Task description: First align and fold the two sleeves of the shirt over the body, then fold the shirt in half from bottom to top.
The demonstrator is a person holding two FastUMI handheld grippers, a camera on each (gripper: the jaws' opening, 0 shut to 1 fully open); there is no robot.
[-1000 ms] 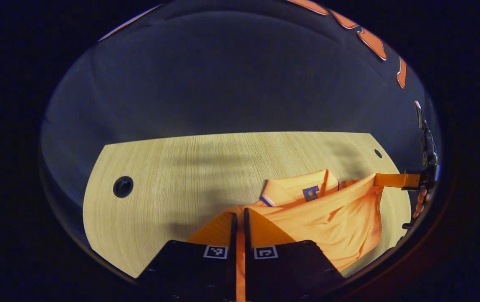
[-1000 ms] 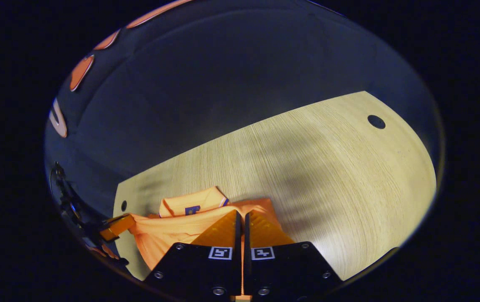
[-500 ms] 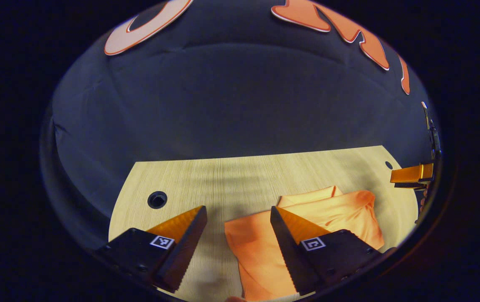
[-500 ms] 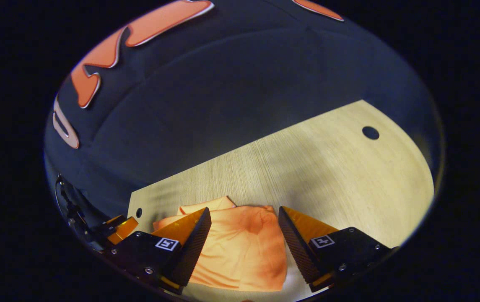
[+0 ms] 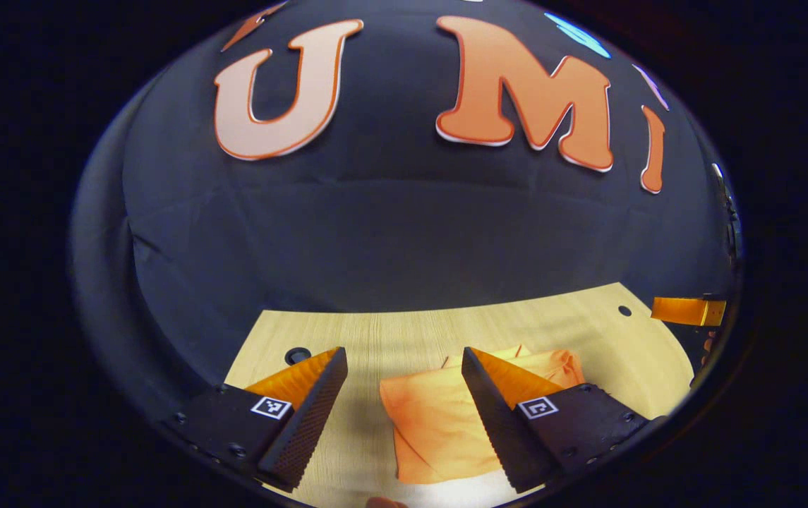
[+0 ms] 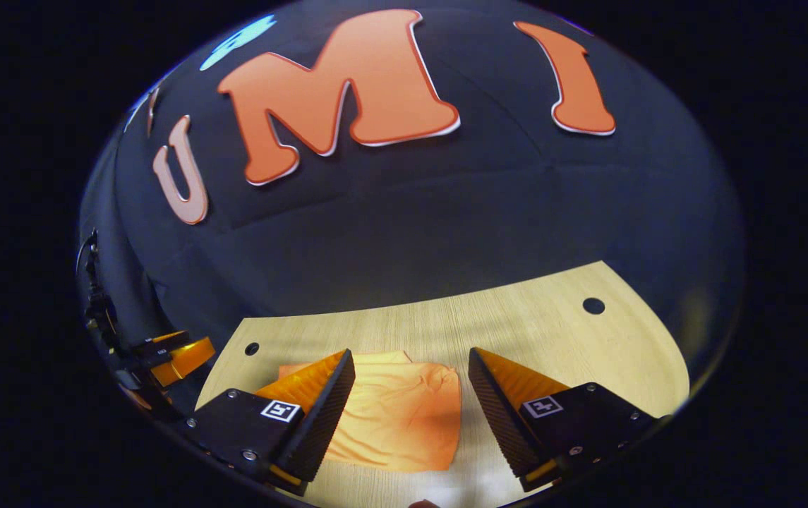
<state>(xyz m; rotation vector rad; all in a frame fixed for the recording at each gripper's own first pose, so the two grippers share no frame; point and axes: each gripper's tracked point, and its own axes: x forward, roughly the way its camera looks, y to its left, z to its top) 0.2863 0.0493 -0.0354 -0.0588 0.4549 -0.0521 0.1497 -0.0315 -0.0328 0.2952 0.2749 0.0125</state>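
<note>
1. A second ago both your grippers were clamped on the shirt's edge, carrying it up over the collar. Now your left gripper and right gripper both stand with fingers spread wide, holding nothing.
2. Since then both have pulled back and tilted up from the shirt, so more of the booth wall shows above it.
3. The shirt lies on the table as a compact folded bundle, near the table's front edge, with the collar now covered.
4. That suggests the bottom-to-top fold is laid down and the task looks essentially finished; you can check that the edges line up.
5. Count: one shirt, one table, two grippers, and two small round holes in the table, one far to each side of the shirt.
</note>
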